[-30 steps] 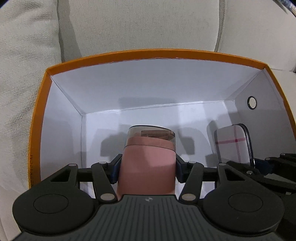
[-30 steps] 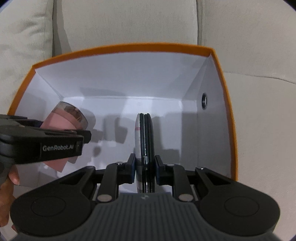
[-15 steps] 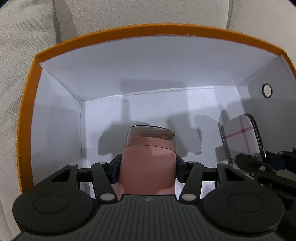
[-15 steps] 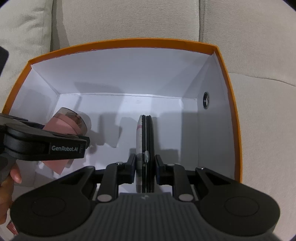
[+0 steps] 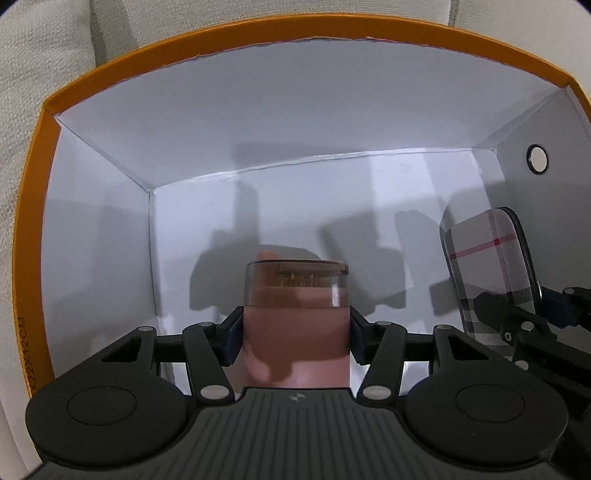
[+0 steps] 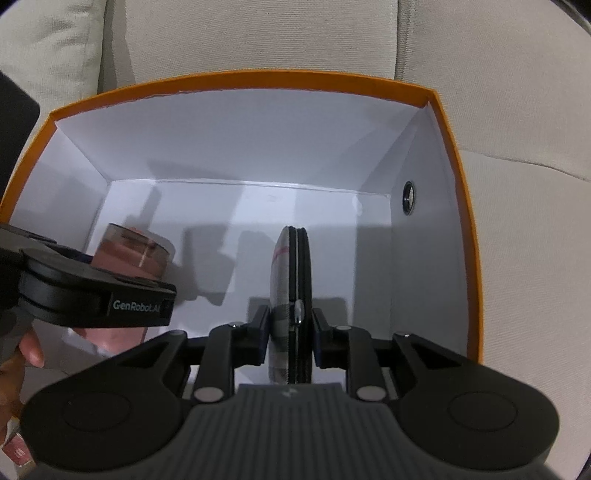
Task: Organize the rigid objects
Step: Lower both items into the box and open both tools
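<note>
My left gripper (image 5: 295, 332) is shut on a pink bottle with a clear smoky cap (image 5: 295, 314) and holds it low inside an orange box with white inner walls (image 5: 258, 122). The bottle also shows in the right wrist view (image 6: 129, 254), with the left gripper (image 6: 99, 295) around it. My right gripper (image 6: 290, 328) is shut on a flat plaid case with black edges (image 6: 291, 280), held on edge in the box's right half. The case shows at the right in the left wrist view (image 5: 487, 266).
The orange box (image 6: 458, 206) rests on a beige sofa (image 6: 258, 33), against the back cushions. A round metal eyelet (image 6: 408, 197) sits in the box's right wall. A hand (image 6: 29, 347) shows at the lower left.
Both grippers have moved down and deeper into the box with their objects; the box walls now fill more of each view.
</note>
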A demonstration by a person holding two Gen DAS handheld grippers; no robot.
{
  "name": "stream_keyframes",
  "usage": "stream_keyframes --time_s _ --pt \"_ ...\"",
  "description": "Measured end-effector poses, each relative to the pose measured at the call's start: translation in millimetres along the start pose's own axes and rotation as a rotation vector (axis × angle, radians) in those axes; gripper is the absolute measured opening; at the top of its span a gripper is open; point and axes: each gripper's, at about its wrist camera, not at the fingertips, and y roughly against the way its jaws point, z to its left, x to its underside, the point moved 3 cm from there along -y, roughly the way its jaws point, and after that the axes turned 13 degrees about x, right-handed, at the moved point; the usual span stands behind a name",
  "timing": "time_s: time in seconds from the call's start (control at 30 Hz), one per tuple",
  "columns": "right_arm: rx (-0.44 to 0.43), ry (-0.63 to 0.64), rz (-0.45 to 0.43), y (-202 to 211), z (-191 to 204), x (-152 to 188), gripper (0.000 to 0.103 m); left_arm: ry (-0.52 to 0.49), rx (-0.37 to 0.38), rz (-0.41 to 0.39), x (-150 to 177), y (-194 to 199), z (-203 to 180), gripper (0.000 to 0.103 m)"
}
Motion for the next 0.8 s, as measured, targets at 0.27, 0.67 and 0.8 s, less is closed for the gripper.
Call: stream_keyframes --time_s 0.27,0.67,0.8 --pt "0.023 0.013 -0.004 -4 7 0 0.029 -0.006 0.014 -0.030 -1 -3 1 0.067" --pt "0.031 0.020 -0.048 2 4 -1 0.029 0.111 0.092 -0.132 8 5 22 0.071" --pt "0.029 0.014 -0.058 7 1 -1 0.031 0.077 0.076 -0.170 10 9 16 0.072"
